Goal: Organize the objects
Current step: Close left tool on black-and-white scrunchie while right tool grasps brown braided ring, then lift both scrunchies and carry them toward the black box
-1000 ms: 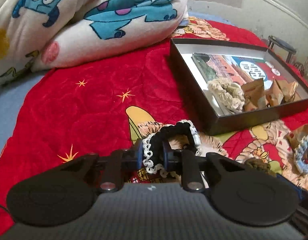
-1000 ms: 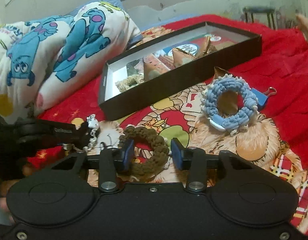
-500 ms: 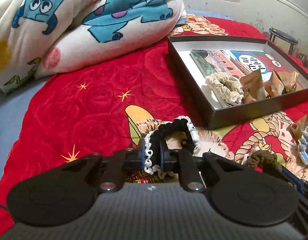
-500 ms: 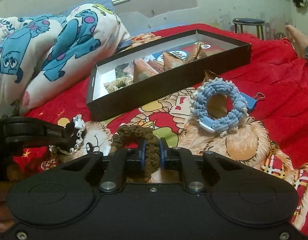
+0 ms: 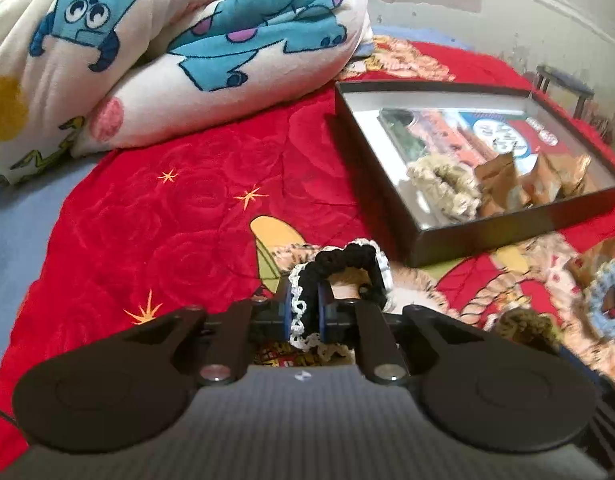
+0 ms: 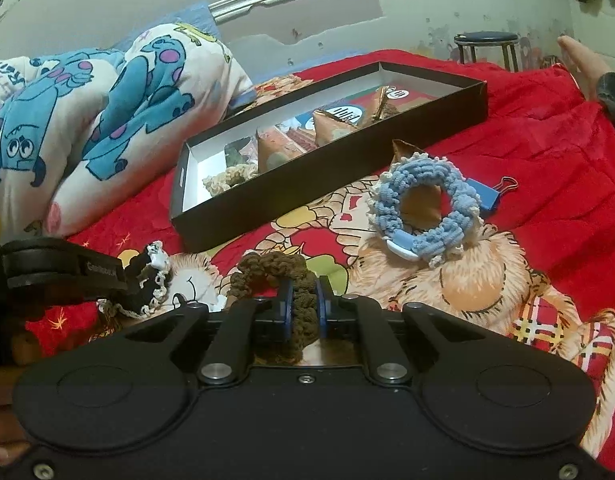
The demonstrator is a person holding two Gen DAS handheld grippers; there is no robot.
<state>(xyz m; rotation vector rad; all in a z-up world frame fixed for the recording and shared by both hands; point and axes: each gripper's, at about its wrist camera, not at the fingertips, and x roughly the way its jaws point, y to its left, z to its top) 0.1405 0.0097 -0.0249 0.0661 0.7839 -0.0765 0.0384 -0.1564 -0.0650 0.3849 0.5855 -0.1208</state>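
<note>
My left gripper (image 5: 303,312) is shut on a black scrunchie with white lace trim (image 5: 347,260), held just above the red bedspread. It also shows in the right wrist view (image 6: 147,280). My right gripper (image 6: 303,312) is shut on a brown crocheted scrunchie (image 6: 267,272). A blue and cream scrunchie (image 6: 425,212) lies on the bedspread to the right. A black open box (image 6: 347,164) stands behind, holding a beige scrunchie (image 5: 443,184), brown paper packets (image 5: 503,180) and a printed card.
A rolled cartoon-print blanket (image 5: 167,52) lies at the back left. A blue binder clip (image 6: 495,192) lies beside the blue scrunchie. A stool (image 6: 487,46) stands by the wall. A person's foot (image 6: 587,68) rests on the bed at the far right.
My right gripper closed on the brown scrunchie and lifted it slightly. My left gripper kept its hold on the black scrunchie and raised it a little.
</note>
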